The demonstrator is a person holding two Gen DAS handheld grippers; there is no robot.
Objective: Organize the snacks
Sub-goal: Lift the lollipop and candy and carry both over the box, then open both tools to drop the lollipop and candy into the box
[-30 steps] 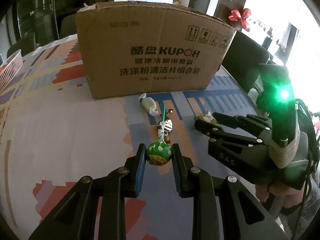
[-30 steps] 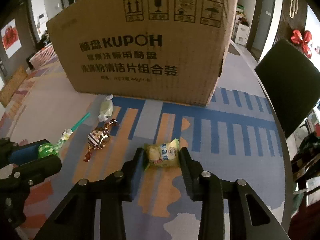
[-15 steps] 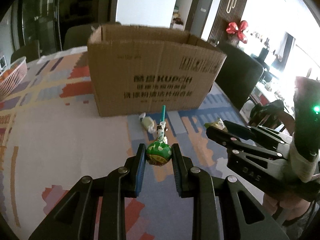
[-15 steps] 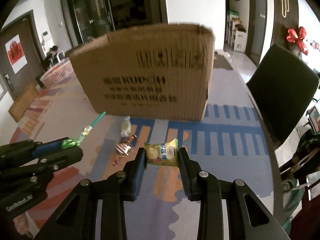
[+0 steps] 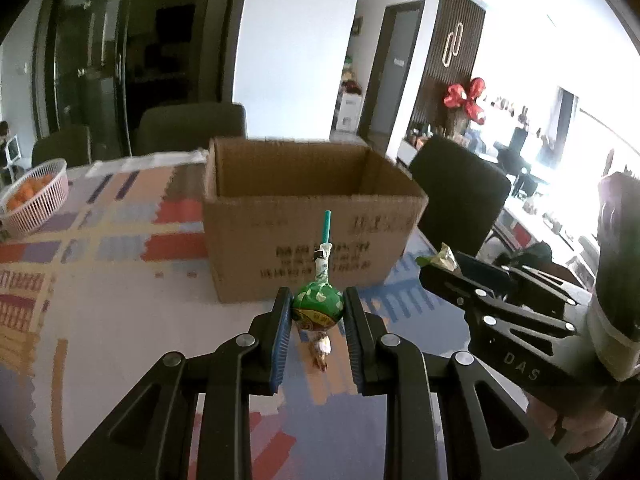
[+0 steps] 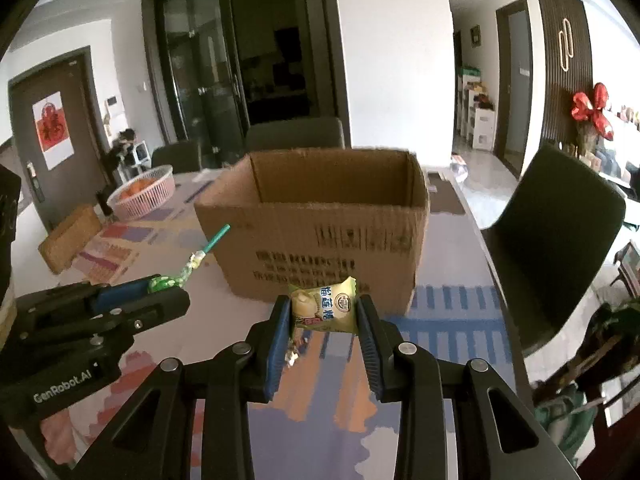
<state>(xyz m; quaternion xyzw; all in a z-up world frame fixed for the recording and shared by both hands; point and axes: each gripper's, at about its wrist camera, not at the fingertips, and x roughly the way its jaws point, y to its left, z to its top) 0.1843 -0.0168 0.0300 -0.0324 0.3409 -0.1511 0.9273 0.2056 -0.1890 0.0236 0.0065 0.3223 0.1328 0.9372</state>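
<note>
My left gripper (image 5: 318, 312) is shut on a green lollipop (image 5: 317, 306) whose teal stick (image 5: 326, 226) points up toward the open cardboard box (image 5: 312, 216). My right gripper (image 6: 323, 314) is shut on a yellow wrapped snack packet (image 6: 325, 309), held in the air in front of the same box (image 6: 320, 232). Both grippers hover above the patterned table, near the box's front wall. In the right wrist view the left gripper (image 6: 160, 294) shows at the left with the lollipop (image 6: 162, 283). In the left wrist view the right gripper (image 5: 436, 270) shows at the right with the packet (image 5: 442, 257). A brown wrapped candy (image 5: 320, 350) lies on the table below.
A pink basket of oranges (image 5: 34, 198) stands at the table's far left, also in the right wrist view as the basket (image 6: 142, 196). Dark chairs (image 5: 460, 188) stand around the table (image 5: 100, 300); one chair (image 6: 556, 240) is close on the right. A woven mat (image 6: 70, 238) lies at the left edge.
Both grippers have risen with their snacks. The box now appears lower, with its open top and inside showing. The candies on the table have dropped out of sight beneath the fingers.
</note>
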